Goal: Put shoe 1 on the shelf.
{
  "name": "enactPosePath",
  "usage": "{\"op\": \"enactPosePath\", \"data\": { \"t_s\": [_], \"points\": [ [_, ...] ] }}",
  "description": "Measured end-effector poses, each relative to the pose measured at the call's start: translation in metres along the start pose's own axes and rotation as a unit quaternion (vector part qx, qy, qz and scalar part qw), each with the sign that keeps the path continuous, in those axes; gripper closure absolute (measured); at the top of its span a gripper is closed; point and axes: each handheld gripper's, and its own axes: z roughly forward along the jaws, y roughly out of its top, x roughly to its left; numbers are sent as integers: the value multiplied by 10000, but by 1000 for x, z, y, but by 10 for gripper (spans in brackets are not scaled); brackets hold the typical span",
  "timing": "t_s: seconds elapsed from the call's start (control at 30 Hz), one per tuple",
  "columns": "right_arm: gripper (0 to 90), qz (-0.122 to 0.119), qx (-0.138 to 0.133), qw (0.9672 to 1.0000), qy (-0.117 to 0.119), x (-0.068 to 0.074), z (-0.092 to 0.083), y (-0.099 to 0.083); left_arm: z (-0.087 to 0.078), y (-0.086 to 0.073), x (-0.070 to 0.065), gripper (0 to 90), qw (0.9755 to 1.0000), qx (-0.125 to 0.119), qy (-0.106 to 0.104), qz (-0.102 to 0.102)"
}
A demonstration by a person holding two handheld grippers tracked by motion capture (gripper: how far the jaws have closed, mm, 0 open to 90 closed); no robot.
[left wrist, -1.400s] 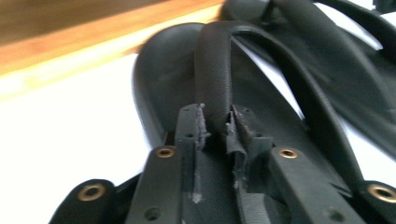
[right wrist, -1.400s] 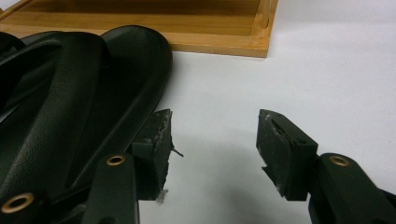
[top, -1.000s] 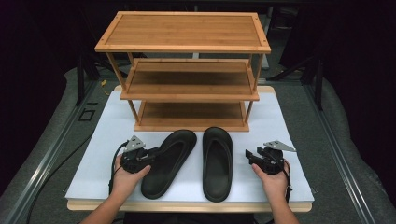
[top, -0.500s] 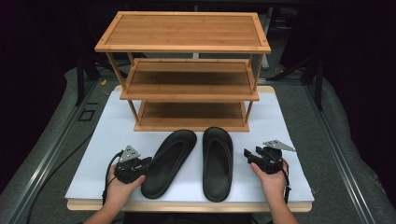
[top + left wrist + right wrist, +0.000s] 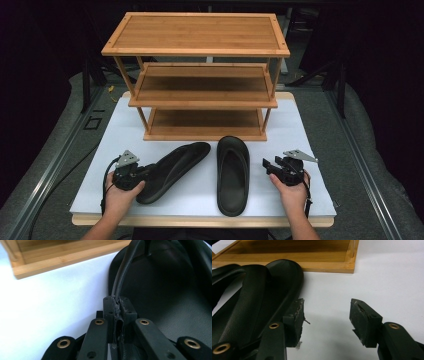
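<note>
Shoe rack (image 5: 195,35): the biggest thing in front of me, a three-shelf bamboo rack standing at the far side of the white board (image 5: 310,125); all three shelves look bare from the high view.

White board: it covers the table under the rack and both sandals, with free surface to either side of them.

Right sandal (image 5: 233,175): black, lying flat and pointing straight at the rack, its toe just short of the bottom shelf (image 5: 287,252). Nothing grips it.

Left sandal (image 5: 175,167): black, lying slanted, toe angled toward the middle of the rack, heel by my left hand. It sits near its twin but apart from it.

Left gripper (image 5: 117,305): its jaws have just been closing, and in the left gripper view they are clamped tight on the sandal's strap (image 5: 125,272), which runs up from between the pads. I count that as a firm pinch on the left sandal.

Right gripper (image 5: 325,315): jaws spread wide with only white board between them; the left pad stands just beside the right sandal's outer edge, and I cannot tell whether it touches.

Step in hand: as I read it, grasping the left sandal, ahead of stowing the pair on the rack.

Next move: I would lift by the strap, keep the sole level, clear the shelf's front lip, and set it down toe-first; the right gripper has to shift over onto its own sandal.
</note>
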Motion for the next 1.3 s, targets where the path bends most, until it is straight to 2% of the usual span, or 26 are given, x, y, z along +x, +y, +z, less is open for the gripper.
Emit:
{"op": "enactPosePath", "data": {
  "t_s": [0.07,0.43,0.7,1.0,1.07,1.1,1.17,1.23,1.3],
  "points": [
    [452,6,-32,10000,8,0,-2,0,-6,1,3,851,9999,-93,55,-29],
    [453,50,-6,10000,21,-2,1,1,-29,6,11,851,9983,-563,30,-174],
    [453,26,-62,10000,19,-2,-2,0,-50,11,13,851,9942,-1040,31,-263],
    [453,59,-102,9999,38,-4,-2,1,-68,18,12,851,9902,-1373,4,-260],
    [453,75,-104,9999,31,-4,-1,1,-74,20,12,851,9885,-1489,-4,-274],
    [453,75,-104,9999,31,-4,-1,1,-74,20,12,851,9885,-1489,-4,-274],
    [453,75,-108,9999,39,-3,-1,1,-81,21,12,851,9861,-1637,10,-286],
    [453,73,-108,9999,36,-3,-1,1,-83,21,12,851,9856,-1667,23,-290],
    [453,79,-112,9999,39,-3,-1,1,-87,22,11,851,9835,-1785,51,-298]
  ]
}}
